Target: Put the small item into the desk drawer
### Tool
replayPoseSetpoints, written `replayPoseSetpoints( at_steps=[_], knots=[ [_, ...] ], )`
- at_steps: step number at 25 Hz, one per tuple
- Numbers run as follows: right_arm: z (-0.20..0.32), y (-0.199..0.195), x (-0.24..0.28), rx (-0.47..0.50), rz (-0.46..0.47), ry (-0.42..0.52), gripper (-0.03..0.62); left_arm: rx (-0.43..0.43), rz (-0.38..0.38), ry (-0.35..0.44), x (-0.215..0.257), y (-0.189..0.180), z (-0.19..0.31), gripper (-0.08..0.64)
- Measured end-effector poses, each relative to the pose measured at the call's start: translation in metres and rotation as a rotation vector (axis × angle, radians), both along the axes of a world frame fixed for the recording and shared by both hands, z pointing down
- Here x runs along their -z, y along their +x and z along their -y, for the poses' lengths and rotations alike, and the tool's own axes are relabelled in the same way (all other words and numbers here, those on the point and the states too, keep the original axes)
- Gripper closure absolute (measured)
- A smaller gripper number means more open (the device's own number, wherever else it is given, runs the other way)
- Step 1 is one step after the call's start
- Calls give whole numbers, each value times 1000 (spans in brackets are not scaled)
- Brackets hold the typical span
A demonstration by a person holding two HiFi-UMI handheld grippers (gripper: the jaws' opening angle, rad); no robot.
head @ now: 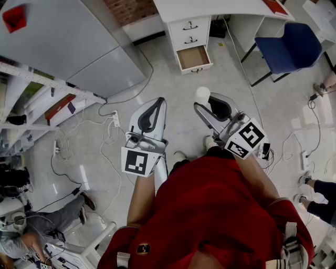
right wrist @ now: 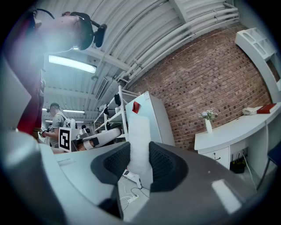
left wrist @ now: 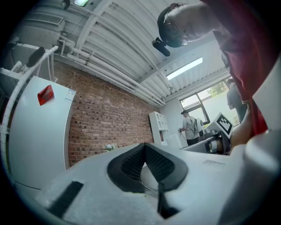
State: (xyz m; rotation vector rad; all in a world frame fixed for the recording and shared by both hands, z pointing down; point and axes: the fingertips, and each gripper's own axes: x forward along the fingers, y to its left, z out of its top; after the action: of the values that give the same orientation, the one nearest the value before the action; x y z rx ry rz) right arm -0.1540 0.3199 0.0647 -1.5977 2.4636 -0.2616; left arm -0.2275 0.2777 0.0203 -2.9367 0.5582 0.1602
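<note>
In the head view the small item (head: 202, 94), a white cylinder, stands upright out of the tip of my right gripper (head: 206, 103). In the right gripper view the black pads clamp that white item (right wrist: 139, 140) on both sides, so the right gripper (right wrist: 139, 151) is shut on it. My left gripper (head: 158, 101) is level with it to the left, its jaws together and empty; in its own view the left gripper (left wrist: 144, 148) has its pads meeting at the tip. Ahead on the floor stands the white desk (head: 220, 8), its bottom drawer (head: 193, 57) pulled open and looking empty.
A blue chair (head: 286, 47) stands right of the desk. A grey cabinet (head: 68, 42) and shelving fill the left side. Cables and a power strip (head: 114, 119) lie on the floor at left. A person (head: 31, 231) sits at lower left; other people's feet (head: 315, 189) show at right.
</note>
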Motion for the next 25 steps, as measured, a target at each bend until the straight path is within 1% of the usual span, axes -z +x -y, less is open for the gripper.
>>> replayPoseSetpoints(
  at_steps=[5,8,11,15,18,22,25],
  knots=[
    [-5,23,-2,24,16,4,451,-1,9,13,-6,24,-5,555],
    [-4,43,-5,31,18,5,451,14,19,14,-9,41,-2,555],
    [-4,68,-8,39,22,6,451,34,24,16,-9,64,0,555],
    [-6,107,-16,46,16,5,451,58,59,34,-14,99,-2,555],
    [-5,130,-22,62,-1,1,451,97,69,48,-14,117,1,555],
    [8,155,-27,69,-6,-19,451,134,81,49,-12,132,15,555],
    [21,161,-29,74,-1,-33,451,156,86,38,-13,132,29,555]
  ],
)
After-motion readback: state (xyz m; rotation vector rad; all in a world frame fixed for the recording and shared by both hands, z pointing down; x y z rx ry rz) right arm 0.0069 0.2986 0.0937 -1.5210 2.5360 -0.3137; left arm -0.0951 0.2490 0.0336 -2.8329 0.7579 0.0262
